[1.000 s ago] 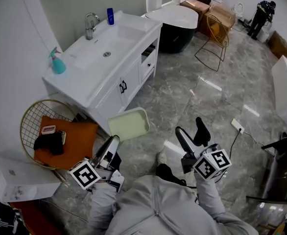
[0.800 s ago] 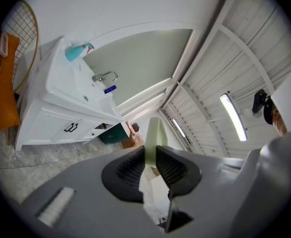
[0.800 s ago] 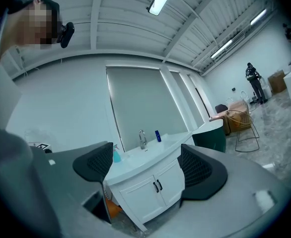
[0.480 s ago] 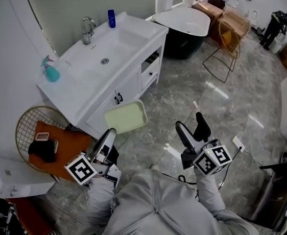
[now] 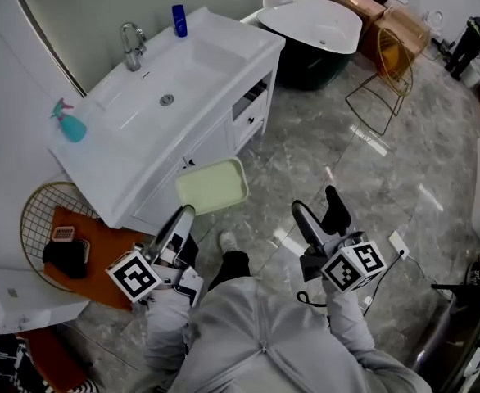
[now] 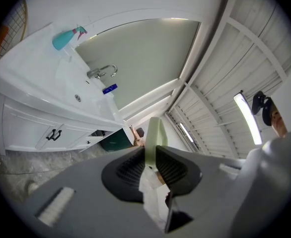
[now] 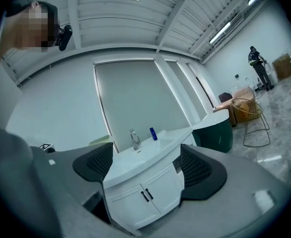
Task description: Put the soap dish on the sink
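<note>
The soap dish (image 5: 212,185) is a pale green, shallow rectangular tray. My left gripper (image 5: 184,215) is shut on its near edge and holds it level in front of the white vanity. In the left gripper view the soap dish (image 6: 154,135) stands edge-on between the pads of the left gripper (image 6: 153,163). The white sink (image 5: 215,60) is ahead at upper left, with a chrome faucet (image 5: 130,46), a blue bottle (image 5: 178,20) and a teal spray bottle (image 5: 68,124) on it. My right gripper (image 5: 314,205) is open and empty; the right gripper (image 7: 146,166) looks at the sink (image 7: 150,152).
A dark green bathtub (image 5: 314,27) stands right of the vanity, with a gold wire chair (image 5: 391,68) beyond it. A wire basket with an orange cushion (image 5: 60,236) and a white box (image 5: 27,301) lie at lower left. A power strip (image 5: 400,244) is on the marble floor.
Both grippers and the view have travelled toward the vanity, which now sits nearer and more to the left. The soap dish stays clamped in the left gripper; the right stays open.
</note>
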Demonstrator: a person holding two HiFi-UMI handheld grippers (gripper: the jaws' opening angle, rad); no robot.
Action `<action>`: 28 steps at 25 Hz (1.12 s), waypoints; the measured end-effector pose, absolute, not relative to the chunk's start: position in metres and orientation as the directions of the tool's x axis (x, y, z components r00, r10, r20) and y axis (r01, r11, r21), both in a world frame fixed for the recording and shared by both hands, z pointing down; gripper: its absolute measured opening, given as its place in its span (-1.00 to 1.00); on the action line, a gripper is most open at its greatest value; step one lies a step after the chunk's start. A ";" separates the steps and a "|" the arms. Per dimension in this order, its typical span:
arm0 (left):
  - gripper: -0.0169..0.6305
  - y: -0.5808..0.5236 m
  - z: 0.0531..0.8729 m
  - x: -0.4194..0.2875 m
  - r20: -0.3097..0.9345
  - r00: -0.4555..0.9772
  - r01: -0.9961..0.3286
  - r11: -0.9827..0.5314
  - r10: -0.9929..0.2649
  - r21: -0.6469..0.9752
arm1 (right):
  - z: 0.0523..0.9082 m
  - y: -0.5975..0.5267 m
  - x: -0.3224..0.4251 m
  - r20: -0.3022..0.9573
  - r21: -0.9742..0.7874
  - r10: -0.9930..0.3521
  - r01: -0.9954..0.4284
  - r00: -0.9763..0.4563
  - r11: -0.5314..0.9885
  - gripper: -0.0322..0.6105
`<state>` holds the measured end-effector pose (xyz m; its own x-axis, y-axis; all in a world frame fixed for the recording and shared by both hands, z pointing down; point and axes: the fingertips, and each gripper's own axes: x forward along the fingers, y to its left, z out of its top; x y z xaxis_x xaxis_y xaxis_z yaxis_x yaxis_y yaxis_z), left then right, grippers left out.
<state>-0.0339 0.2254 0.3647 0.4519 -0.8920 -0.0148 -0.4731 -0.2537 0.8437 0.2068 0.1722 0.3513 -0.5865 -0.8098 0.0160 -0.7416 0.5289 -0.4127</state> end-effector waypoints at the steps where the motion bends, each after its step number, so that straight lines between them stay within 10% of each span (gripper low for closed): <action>1: -0.55 0.214 0.367 -0.035 -0.010 0.454 -0.472 -0.250 -0.891 0.845 | 0.353 0.162 0.206 0.016 -0.414 -0.812 -0.743 -0.583 0.525 0.39; 28: -0.55 -0.100 0.369 -0.136 -0.021 0.524 -0.434 -0.288 -0.851 0.854 | 0.325 -0.134 0.104 0.010 -0.360 -0.860 -0.804 -0.510 0.473 0.39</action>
<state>-0.1363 -0.0998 0.3686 0.5240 -0.8514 -0.0210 -0.4339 -0.2881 0.8537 0.1042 -0.1342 0.3246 -0.5101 -0.8600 0.0105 -0.8043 0.4727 -0.3600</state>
